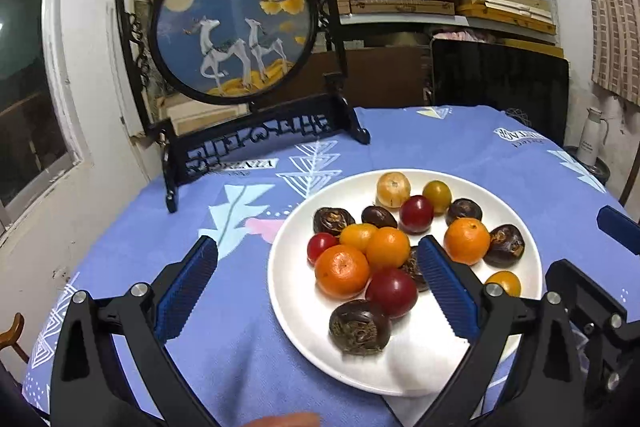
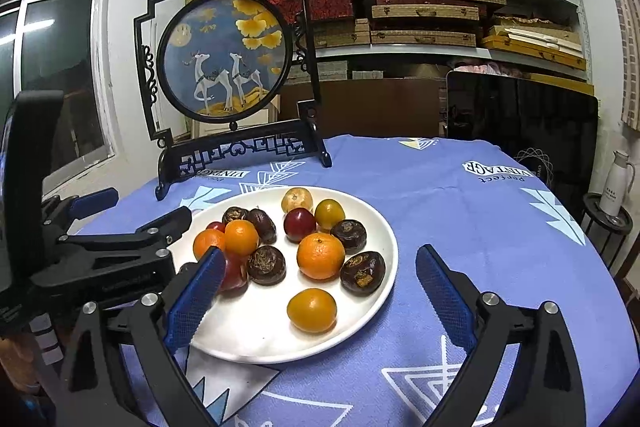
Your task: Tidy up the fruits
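A white plate [image 1: 424, 367] [image 2: 256, 339] on the blue tablecloth holds mixed fruit: orange tangerines [image 1: 342, 271] [image 2: 321, 255], red plums [image 1: 392, 291] [image 2: 299, 224], yellow fruits [image 1: 437, 195] [image 2: 312, 310] and several dark brown water chestnuts [image 1: 360, 327] [image 2: 362, 273]. My left gripper [image 1: 320, 281] is open and empty, its jaws straddling the plate's near left part just above the fruit. My right gripper [image 2: 320, 291] is open and empty, its left finger over the plate's left side and its right finger over the cloth to the right.
A black framed round deer screen [image 1: 232, 27] [image 2: 222, 57] stands at the table's back left. Shelves of boxes [image 2: 424, 11] fill the back wall. A dark panel [image 2: 520, 123] leans behind the table. A white flask [image 2: 616, 183] stands on a stool at right.
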`<state>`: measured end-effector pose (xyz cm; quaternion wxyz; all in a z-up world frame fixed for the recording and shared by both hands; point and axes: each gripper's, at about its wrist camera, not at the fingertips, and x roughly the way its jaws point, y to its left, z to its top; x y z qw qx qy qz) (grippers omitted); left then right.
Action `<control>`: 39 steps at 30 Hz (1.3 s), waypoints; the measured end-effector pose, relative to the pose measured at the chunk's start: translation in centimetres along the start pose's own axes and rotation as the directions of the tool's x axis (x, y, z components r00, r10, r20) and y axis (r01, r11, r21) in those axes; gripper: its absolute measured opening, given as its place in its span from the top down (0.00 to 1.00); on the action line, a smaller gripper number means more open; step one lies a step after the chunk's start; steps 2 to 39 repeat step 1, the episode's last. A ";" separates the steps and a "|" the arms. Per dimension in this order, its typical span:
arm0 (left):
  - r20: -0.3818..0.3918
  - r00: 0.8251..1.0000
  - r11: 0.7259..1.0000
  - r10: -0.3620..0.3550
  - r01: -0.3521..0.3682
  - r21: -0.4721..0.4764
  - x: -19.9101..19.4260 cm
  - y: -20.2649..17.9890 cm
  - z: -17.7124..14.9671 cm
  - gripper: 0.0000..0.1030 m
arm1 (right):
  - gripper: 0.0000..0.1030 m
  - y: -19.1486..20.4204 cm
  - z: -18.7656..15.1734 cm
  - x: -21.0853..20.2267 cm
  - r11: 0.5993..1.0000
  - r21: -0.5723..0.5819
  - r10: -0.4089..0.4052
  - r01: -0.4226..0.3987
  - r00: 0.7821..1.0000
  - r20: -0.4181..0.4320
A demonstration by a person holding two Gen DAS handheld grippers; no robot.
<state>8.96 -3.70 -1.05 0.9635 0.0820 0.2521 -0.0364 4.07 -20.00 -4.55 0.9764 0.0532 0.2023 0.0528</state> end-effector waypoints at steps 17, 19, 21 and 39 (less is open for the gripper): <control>-0.003 1.000 1.000 -0.003 0.003 -0.007 0.1 0.1 0.0 0.05 | 0.06 0.0 0.0 0.0 1.000 -0.002 0.002 -0.002 1.000 0.002; -0.003 1.000 1.000 -0.003 0.003 -0.007 0.1 0.1 0.0 0.05 | 0.06 0.0 0.0 0.0 1.000 -0.002 0.002 -0.002 1.000 0.002; -0.003 1.000 1.000 -0.003 0.003 -0.007 0.1 0.1 0.0 0.05 | 0.06 0.0 0.0 0.0 1.000 -0.002 0.002 -0.002 1.000 0.002; -0.003 1.000 1.000 -0.003 0.003 -0.007 0.1 0.1 0.0 0.05 | 0.06 0.0 0.0 0.0 1.000 -0.002 0.002 -0.002 1.000 0.002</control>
